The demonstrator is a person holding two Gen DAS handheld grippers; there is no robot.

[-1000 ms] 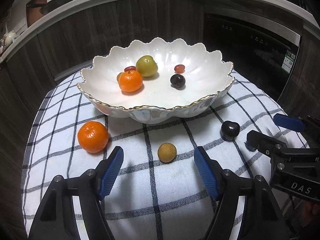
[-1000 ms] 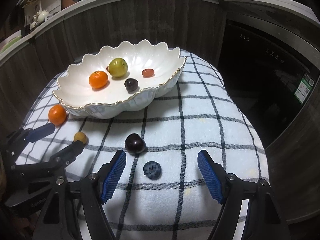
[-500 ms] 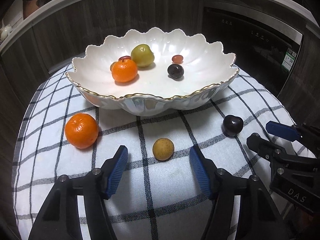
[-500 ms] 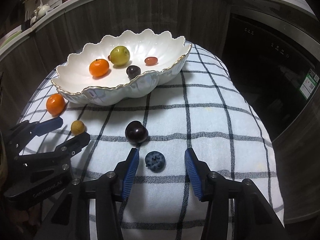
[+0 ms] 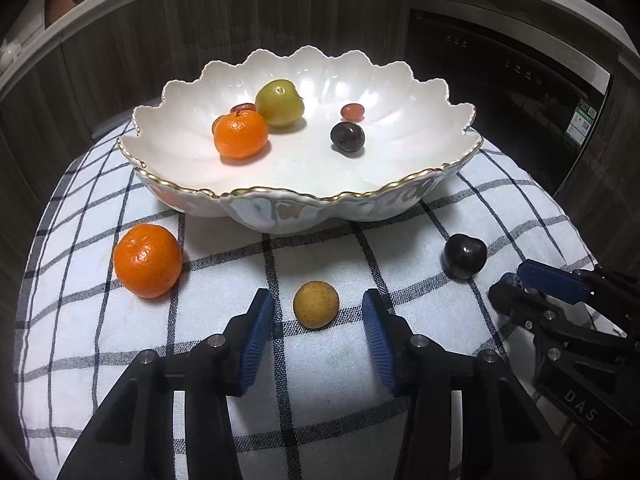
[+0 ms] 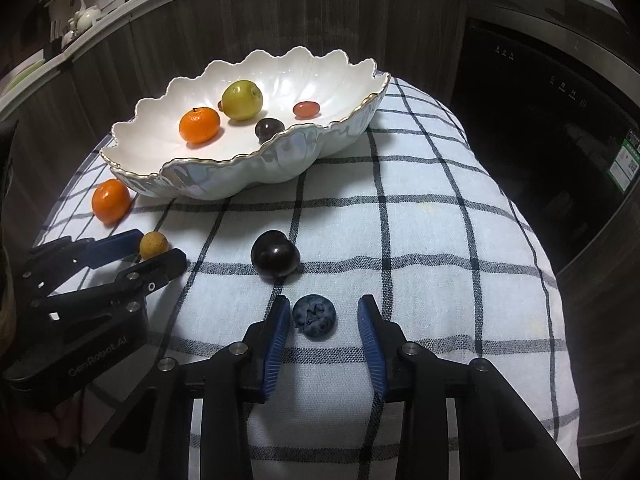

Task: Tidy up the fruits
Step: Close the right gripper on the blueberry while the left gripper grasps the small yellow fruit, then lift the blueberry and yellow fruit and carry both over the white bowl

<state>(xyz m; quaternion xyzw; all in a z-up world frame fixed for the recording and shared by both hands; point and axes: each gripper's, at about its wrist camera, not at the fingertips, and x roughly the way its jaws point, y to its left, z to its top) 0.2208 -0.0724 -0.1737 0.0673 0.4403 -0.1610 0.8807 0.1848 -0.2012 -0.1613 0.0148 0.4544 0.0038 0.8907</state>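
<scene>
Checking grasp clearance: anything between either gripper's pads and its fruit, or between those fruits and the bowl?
Nothing visible. The left gripper, jaws just closing, brackets the small yellow fruit; the right gripper, also closing, brackets the blueberry. A dark plum lies between blueberry and bowl; lifting clears it.

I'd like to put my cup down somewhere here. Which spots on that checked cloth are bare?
The cloth is bare to the right of the bowl and dark plum. It is crowded near the front: left gripper straddles a yellow fruit, right gripper a blueberry, with a mandarin beside them.
</scene>
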